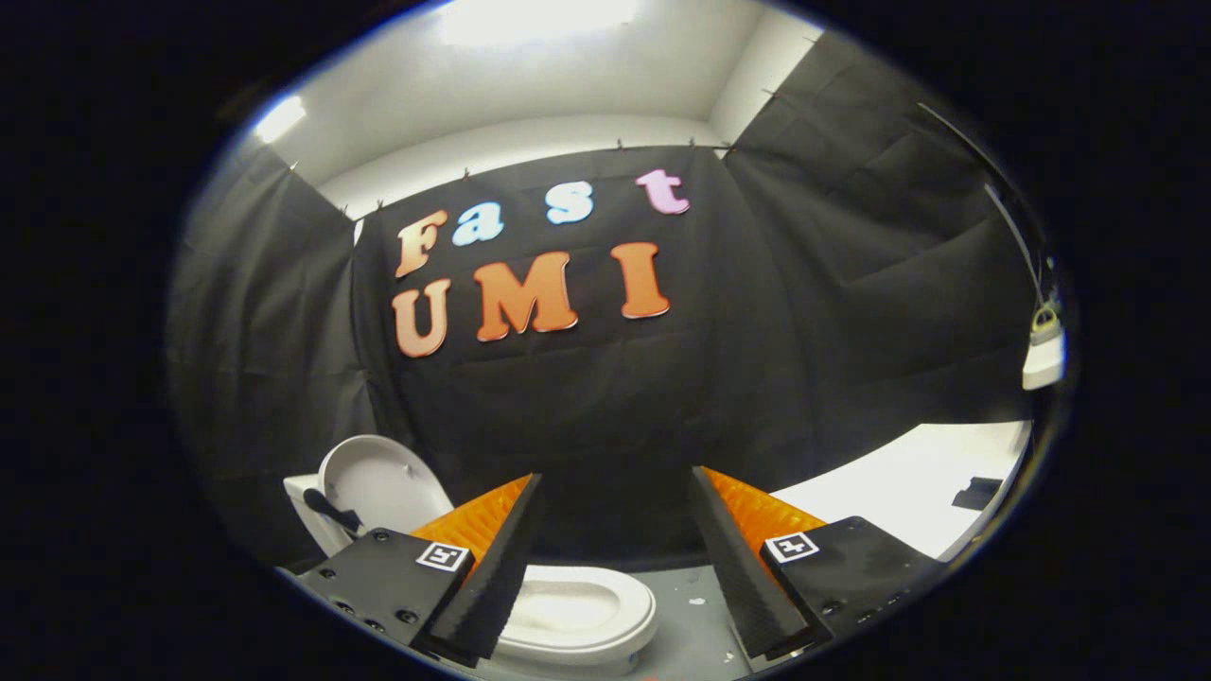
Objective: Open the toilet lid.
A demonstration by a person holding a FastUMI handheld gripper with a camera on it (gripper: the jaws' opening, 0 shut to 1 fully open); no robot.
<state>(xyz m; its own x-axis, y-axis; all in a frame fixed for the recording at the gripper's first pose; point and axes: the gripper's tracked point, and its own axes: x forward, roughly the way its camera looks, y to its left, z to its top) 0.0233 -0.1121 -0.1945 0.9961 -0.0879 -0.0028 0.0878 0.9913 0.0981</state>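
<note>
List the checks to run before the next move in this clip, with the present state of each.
1. Toilet lid raised: ok, it stands upright behind the bowl.
2. Bowl uncovered: ok, the seat ring lies open below the fingers.
3. Gripper free: ok, fingers are apart with nothing between them.
4. Fingers off the toilet: ok, they point over it toward the cloth wall.
5. Dark piece on the lid: cannot tell what it is.
6. Lid resting stably: cannot tell.
</note>
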